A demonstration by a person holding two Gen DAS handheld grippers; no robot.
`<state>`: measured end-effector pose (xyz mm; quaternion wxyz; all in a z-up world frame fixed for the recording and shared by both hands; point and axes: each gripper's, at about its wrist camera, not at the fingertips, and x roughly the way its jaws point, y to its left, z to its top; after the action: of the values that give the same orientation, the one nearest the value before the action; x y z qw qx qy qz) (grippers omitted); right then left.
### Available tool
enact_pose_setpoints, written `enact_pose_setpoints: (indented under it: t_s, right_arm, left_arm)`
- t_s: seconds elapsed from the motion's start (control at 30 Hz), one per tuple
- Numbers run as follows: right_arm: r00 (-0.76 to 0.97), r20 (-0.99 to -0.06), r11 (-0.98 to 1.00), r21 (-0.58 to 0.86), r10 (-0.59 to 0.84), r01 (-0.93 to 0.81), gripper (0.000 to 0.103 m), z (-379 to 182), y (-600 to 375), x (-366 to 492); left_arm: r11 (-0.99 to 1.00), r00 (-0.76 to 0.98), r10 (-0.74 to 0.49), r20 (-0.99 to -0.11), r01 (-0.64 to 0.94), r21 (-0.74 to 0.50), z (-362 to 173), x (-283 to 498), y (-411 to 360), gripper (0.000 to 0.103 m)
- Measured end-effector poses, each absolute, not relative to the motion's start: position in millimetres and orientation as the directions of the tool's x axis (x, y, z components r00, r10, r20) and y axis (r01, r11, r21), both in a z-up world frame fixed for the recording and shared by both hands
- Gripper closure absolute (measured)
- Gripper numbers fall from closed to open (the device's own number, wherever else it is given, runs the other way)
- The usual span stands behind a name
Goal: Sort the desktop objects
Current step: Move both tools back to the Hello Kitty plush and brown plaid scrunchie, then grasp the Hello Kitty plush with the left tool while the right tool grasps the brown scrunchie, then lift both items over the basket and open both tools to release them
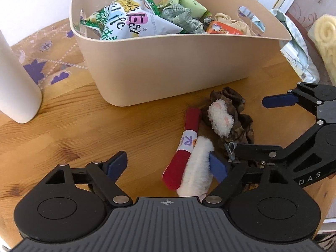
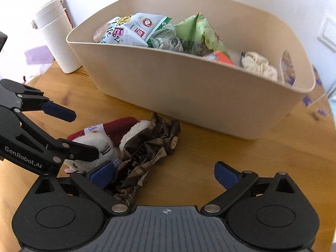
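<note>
where both point steeply down, left claw (image 1: 168,166) and right claw (image 2: 166,174) agape

Both grippers are showing black linkage arms, silver rivets and blue pads (image 1: 117,164); the left gripper (image 2: 84,134) is wearing white lettering ("GenRobot.AI").

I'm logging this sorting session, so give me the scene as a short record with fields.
surface: wooden table
bin: beige tub, holds snack packets and cloth items
left to sort: red and white sock; brown patterned cloth, touching each other in front of the tub
left gripper: open, straddling the sock
right gripper: open, over the brown cloth
bystander: white bottle
</note>
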<state>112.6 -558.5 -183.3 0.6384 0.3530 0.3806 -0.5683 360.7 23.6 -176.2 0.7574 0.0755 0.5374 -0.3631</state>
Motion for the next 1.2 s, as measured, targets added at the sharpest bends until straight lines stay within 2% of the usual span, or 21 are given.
enact_pose_setpoints:
  t_s: [0.1, 0.2, 0.43, 0.53, 0.63, 0.77, 0.8, 0.83, 0.9, 1.2]
  right_arm:
    - [0.019, -0.888, 0.129, -0.046, -0.459, 0.991, 0.001, -179.5, -559.6, 113.1]
    - [-0.009, -0.889, 0.138, -0.081, -0.458, 0.987, 0.001, -176.7, -559.6, 111.2]
    - [0.086, -0.895, 0.115, 0.039, -0.437, 0.993, 0.002, -182.3, -564.4, 108.7]
    - [0.076, -0.903, 0.103, 0.036, -0.422, 0.994, 0.005, -192.0, -569.0, 114.2]
    - [0.081, -0.908, 0.081, 0.052, -0.412, 0.995, 0.012, -199.1, -571.4, 115.4]
    - [0.069, -0.905, 0.047, 0.054, -0.42, 0.997, 0.036, -201.7, -570.6, 113.6]
    - [0.066, -0.903, 0.043, 0.052, -0.424, 0.998, 0.047, -201.9, -571.4, 111.5]
    - [0.062, -0.903, 0.04, 0.049, -0.426, 0.998, 0.053, -201.2, -570.8, 110.6]
    - [0.058, -0.903, 0.041, 0.045, -0.426, 0.998, 0.074, -199.8, -569.2, 108.9]
    - [0.07, -0.904, 0.072, 0.043, -0.421, 0.996, 0.076, -188.3, -546.4, 104.5]
  left_arm:
    - [0.726, 0.15, -0.475, -0.867, 0.623, -0.29, -179.6, 363.5, 18.7, 0.017]
    - [0.745, 0.155, -0.424, -0.892, 0.62, -0.246, -185.3, 363.4, 10.2, 0.017]
    - [0.751, 0.171, -0.462, -0.87, 0.597, -0.281, -184.7, 370.2, 12.2, 0.017]
    - [0.77, 0.174, -0.463, -0.869, 0.564, -0.298, -187.2, 378.3, 13.6, 0.017]
    - [0.78, 0.192, -0.467, -0.863, 0.549, -0.3, -187.9, 381.3, 12.6, 0.017]
    - [0.772, 0.217, -0.466, -0.858, 0.574, -0.274, -189.5, 384.8, 4.6, 0.018]
    - [0.767, 0.225, -0.467, -0.855, 0.585, -0.265, -189.3, 383.7, 2.8, 0.023]
    - [0.762, 0.236, -0.467, -0.852, 0.596, -0.253, -188.7, 382.2, 1.6, 0.027]
    - [0.753, 0.258, -0.462, -0.849, 0.62, -0.221, -187.0, 378.7, -0.9, 0.05]
    - [0.758, 0.261, -0.429, -0.865, 0.625, -0.187, -183.8, 365.0, 8.3, 0.057]
